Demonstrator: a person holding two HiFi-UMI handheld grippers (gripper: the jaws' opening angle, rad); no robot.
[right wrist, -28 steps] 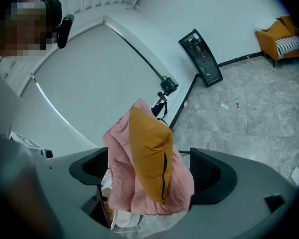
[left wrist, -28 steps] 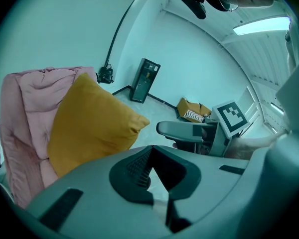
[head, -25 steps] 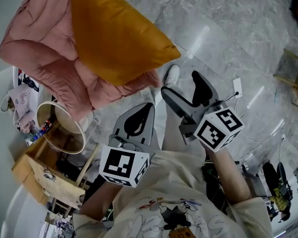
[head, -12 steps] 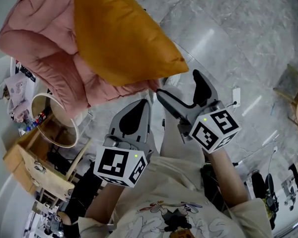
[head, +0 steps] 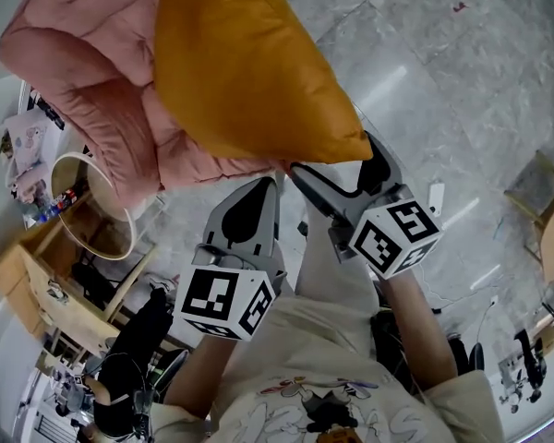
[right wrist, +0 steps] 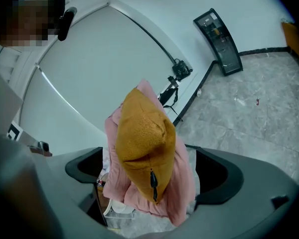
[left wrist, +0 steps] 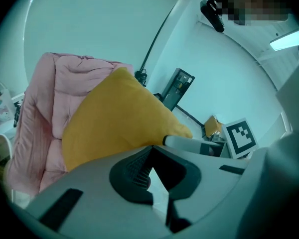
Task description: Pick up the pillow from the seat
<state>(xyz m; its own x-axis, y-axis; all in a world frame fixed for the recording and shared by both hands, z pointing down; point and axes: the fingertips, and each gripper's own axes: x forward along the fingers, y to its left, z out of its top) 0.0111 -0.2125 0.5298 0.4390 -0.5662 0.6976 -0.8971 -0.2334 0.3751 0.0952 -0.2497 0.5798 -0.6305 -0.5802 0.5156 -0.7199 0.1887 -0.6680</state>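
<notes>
A mustard-yellow pillow (head: 249,72) lies propped on a pink padded seat (head: 83,72). Its pointed corner (head: 355,146) hangs out over the floor. My right gripper (head: 337,160) is open wide and its jaws have just been opening. The pillow's corner sits between the two jaws, and neither pad presses on it. In the right gripper view the pillow (right wrist: 142,138) stands end-on between the jaws of the right gripper (right wrist: 154,171), zip pull hanging down. My left gripper (head: 249,206) is shut and empty, just below the seat's front edge. From the left gripper (left wrist: 152,151) the pillow (left wrist: 114,118) fills the view ahead.
A round white basin on a wooden stand (head: 92,206) sits left of the seat, with a wooden rack (head: 46,293) below it. Grey marble floor (head: 443,81) spreads to the right. A white power strip (head: 436,197) and a wooden chair (head: 540,192) lie on that side.
Both grippers have moved toward the pillow and seat. The right gripper's jaws have spread a little and now straddle the pillow's corner. The left gripper stays shut.
</notes>
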